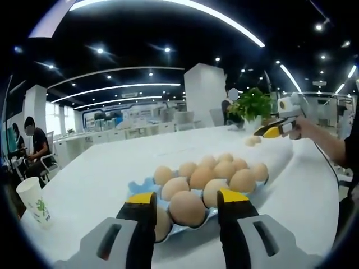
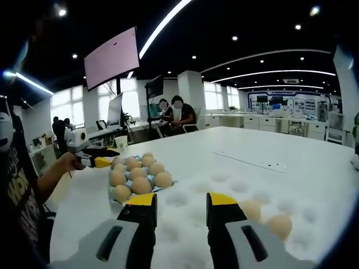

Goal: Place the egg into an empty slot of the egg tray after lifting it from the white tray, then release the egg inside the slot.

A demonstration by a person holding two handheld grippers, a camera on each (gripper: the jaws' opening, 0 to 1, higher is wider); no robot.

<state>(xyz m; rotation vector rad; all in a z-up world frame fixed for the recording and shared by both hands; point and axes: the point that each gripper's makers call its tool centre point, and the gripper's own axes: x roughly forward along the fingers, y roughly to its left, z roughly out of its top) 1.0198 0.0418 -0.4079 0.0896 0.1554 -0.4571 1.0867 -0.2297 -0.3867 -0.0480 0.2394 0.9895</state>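
A blue egg tray (image 1: pixel 140 185) holds several brown eggs; it also shows in the right gripper view as the egg tray (image 2: pixel 114 197) at left. My left gripper (image 1: pixel 187 197) is open, its jaws on either side of the nearest egg (image 1: pixel 188 208), with a gap on each side. Seen from the right gripper view, the left gripper (image 2: pixel 102 162) sits at the tray's far end. My right gripper (image 2: pixel 182 200) is open and holds nothing, low over the white dimpled tray (image 2: pixel 224 182). Two eggs (image 2: pixel 251 210) (image 2: pixel 279 226) lie to its right. The right gripper (image 1: pixel 268 131) hovers over the white tray (image 1: pixel 280 154).
A paper cup (image 1: pixel 32 199) stands near the table's left edge. A potted plant (image 1: pixel 251 103) sits at the far end. A flat sheet (image 2: pixel 249 161) lies on the table beyond the white tray. People sit at desks behind (image 2: pixel 179 112).
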